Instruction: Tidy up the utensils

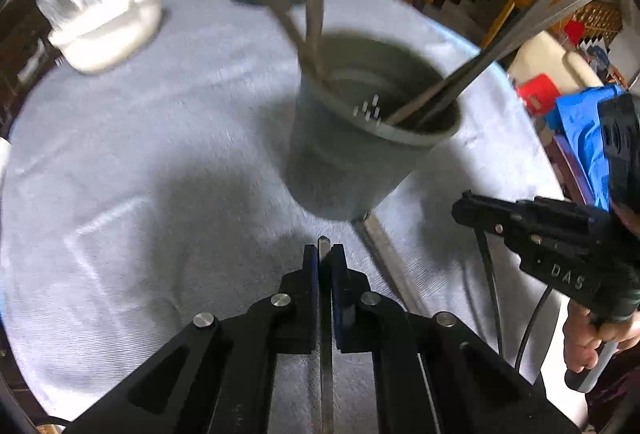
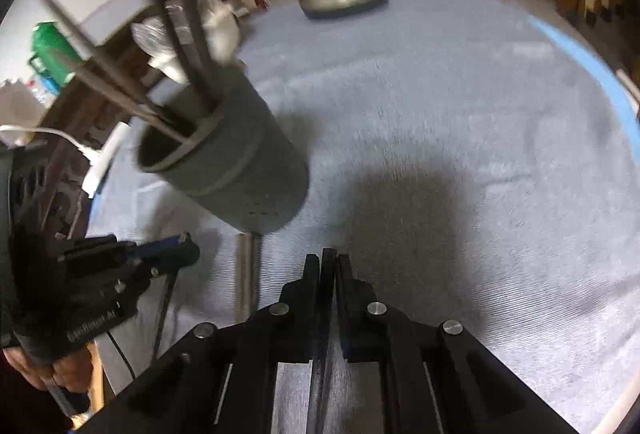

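Both tools tilt steeply down: left tool (image 1: pixel 325 254) clamps a flat metal utensil (image 1: pixel 323 248), right tool (image 2: pixel 329 262) a dark one (image 2: pixel 328 258) (blurred).

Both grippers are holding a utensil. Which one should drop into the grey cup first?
Probably left. The left gripper points nearly straight at the grey cup, whose open mouth faces it. From the right gripper the cup sits off to the side. Both are shut on thin utensils.
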The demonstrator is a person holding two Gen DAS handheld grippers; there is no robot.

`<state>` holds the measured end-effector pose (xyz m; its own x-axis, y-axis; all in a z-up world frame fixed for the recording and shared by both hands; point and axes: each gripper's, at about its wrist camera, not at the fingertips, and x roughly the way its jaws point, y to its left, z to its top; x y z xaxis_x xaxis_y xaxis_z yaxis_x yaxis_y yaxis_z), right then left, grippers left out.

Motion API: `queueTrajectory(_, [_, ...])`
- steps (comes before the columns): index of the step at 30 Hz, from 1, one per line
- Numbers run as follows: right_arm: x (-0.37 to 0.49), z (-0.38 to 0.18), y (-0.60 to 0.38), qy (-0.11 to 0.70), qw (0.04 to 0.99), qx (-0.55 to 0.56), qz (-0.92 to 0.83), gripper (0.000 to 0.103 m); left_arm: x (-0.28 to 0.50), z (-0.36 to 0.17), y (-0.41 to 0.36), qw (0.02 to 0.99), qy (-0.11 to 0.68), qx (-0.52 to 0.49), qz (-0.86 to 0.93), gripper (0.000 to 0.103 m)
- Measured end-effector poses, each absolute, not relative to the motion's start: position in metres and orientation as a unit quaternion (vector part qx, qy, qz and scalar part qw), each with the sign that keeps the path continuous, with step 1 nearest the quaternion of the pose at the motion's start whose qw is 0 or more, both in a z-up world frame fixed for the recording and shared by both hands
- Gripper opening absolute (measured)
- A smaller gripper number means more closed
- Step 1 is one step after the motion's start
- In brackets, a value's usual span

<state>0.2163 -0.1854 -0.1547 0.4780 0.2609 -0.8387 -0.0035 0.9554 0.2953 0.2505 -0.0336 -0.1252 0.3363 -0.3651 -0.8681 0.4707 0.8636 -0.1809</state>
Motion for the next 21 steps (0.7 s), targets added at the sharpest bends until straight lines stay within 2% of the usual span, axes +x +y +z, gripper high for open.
queueTrajectory(13, [0.160, -0.069, -0.164, 0.348, 0.927, 0.072, 0.122, 0.008, 0.186, -0.015, -0.005, 0.902, 0.338, 0.023, -0.267, 0.006])
queueTrajectory(21, [0.148, -0.044, -0.154, 0.296, 0.943, 0.071, 0.134, 0.007, 0.172, 0.010, 0.006, 0.918, 0.294, 0.007, -0.265, 0.005])
